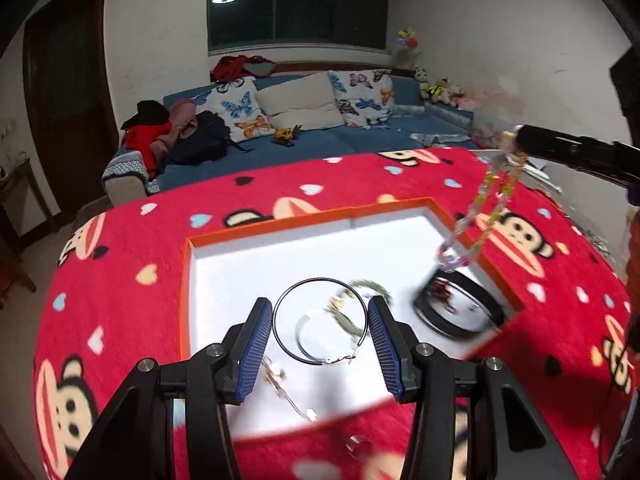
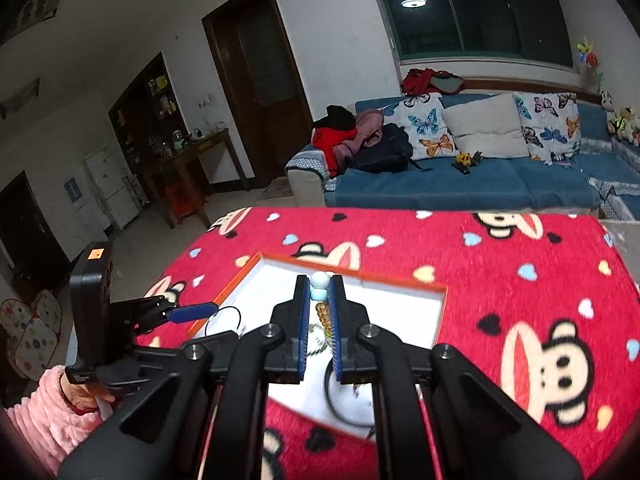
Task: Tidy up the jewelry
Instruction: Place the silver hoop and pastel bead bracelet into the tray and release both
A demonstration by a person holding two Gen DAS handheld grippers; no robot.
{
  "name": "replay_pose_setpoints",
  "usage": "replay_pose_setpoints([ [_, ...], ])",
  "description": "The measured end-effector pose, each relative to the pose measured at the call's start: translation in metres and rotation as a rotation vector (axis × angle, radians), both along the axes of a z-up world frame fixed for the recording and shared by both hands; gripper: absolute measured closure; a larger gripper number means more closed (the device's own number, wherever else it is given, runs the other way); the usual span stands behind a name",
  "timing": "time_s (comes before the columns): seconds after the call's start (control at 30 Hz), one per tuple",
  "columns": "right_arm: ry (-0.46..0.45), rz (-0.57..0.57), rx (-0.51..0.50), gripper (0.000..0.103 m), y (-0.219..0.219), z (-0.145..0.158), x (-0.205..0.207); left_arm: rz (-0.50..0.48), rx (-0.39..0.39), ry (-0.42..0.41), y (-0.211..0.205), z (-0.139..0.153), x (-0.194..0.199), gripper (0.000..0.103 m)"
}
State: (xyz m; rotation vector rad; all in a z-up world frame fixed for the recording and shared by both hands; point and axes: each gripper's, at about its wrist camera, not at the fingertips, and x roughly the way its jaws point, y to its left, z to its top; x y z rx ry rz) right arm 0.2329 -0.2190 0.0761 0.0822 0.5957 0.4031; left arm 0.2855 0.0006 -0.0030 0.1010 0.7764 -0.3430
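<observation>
An orange-rimmed box (image 1: 312, 213) with a white floor lies on the red cartoon cloth. My left gripper (image 1: 320, 316) is open, and a thin black hoop (image 1: 320, 322) hangs between its blue pads (image 1: 252, 352) over the box. My right gripper (image 2: 320, 292) is shut on a beaded necklace (image 2: 321, 280). In the left wrist view the necklace (image 1: 486, 200) dangles from the right gripper's fingers (image 1: 560, 148) down into the box's right side. A black bangle (image 1: 460, 308) and a green bracelet (image 1: 360, 304) lie inside the box.
A small silver ring (image 1: 357, 442) lies on the red cloth (image 1: 120, 272) in front of the box. A thin chain (image 1: 286, 388) lies at the box's near edge. A blue sofa (image 1: 320, 136) stands behind the table.
</observation>
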Motion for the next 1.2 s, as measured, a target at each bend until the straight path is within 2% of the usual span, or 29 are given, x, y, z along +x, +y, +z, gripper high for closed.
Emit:
replay_pose_setpoints([
  [0.23, 0.057, -0.032, -0.024, 0.093, -0.003, -0.024, 0.034, 0.032, 0.022, 0.07, 0.006, -0.03, 0.059, 0.051],
  [0.47, 0.115, -0.057, -0.08, 0.093, -0.006, -0.052, 0.047, 0.034, 0.046, 0.122, 0.004, -0.061, 0.085, 0.051],
  [0.7, 0.171, -0.072, -0.116, 0.092, -0.007, -0.076, 0.053, 0.032, 0.049, 0.143, -0.003, -0.077, 0.092, 0.05],
  [1.0, 0.224, -0.076, -0.129, 0.09, -0.006, -0.095, 0.056, 0.035, 0.058, 0.145, -0.006, -0.076, 0.091, 0.049],
  [1.1, 0.24, -0.073, -0.133, 0.09, -0.004, -0.1, 0.055, 0.035, 0.069, 0.145, -0.006, -0.075, 0.088, 0.045],
  [1.2, 0.254, -0.066, -0.146, 0.088, -0.003, -0.103, 0.054, 0.036, 0.066, 0.142, -0.006, -0.073, 0.086, 0.044],
])
